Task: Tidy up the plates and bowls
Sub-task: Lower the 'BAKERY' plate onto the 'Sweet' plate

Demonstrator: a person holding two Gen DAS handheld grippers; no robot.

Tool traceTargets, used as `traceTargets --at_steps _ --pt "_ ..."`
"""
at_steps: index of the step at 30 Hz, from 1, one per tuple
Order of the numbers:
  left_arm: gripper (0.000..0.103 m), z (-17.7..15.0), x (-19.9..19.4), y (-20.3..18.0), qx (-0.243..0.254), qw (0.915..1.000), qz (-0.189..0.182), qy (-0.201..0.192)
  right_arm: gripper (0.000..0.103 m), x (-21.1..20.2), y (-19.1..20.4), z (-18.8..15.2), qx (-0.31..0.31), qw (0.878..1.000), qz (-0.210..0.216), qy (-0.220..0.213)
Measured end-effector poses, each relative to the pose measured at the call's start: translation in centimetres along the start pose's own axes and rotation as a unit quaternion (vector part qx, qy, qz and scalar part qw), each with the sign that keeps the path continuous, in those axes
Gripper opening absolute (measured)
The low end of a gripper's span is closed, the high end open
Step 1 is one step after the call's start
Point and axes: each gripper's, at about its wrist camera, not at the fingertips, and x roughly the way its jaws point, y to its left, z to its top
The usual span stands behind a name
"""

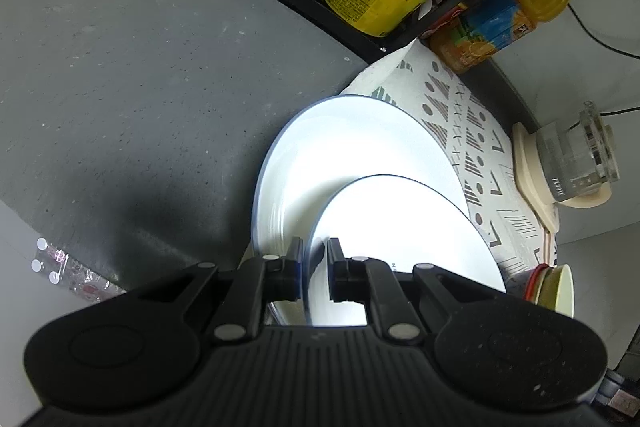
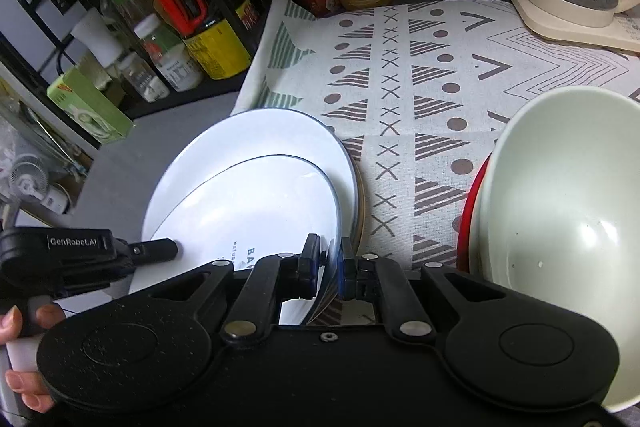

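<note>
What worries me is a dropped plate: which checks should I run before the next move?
1. Left tongs closed on the small plate rim: ok, one finger on each side.
2. Right tongs closed on the same rim: ok.
3. Small plate over the big plate: ok, it overlaps it, tilted.
4. Small plate resting fully on the big plate: cannot tell.
5. Bowl apart from the plates: ok, it stands to their right on the cloth.
</note>
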Motion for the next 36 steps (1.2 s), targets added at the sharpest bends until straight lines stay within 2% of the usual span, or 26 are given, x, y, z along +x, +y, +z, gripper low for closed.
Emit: traceTargets --at_steps 16,26,29,36 --pt "0.013 1.5 1.9 -1.0 0.036 0.9989 0.03 -0.007 0.013 1.5 1.8 1.0 -0.051 0.998 -0.045 -0.006" --pt "0.014 1.8 2.2 -1.5 0.053 0.9974 0.044 -0.022 0.016 2.3 2.1 1.4 -0.062 0.997 -0.048 -0.005" --pt "0.014 1.7 2.3 -1.6 0.059 0.997 0.043 -0.025 0.022 2.3 2.2 1.4 -0.059 0.997 -0.045 -0.001" --pt "0.015 1.1 2.4 -1.8 0.064 0.9967 0.041 -0.026 0.024 1.5 1.3 1.0 -0.026 0.999 -0.028 0.005"
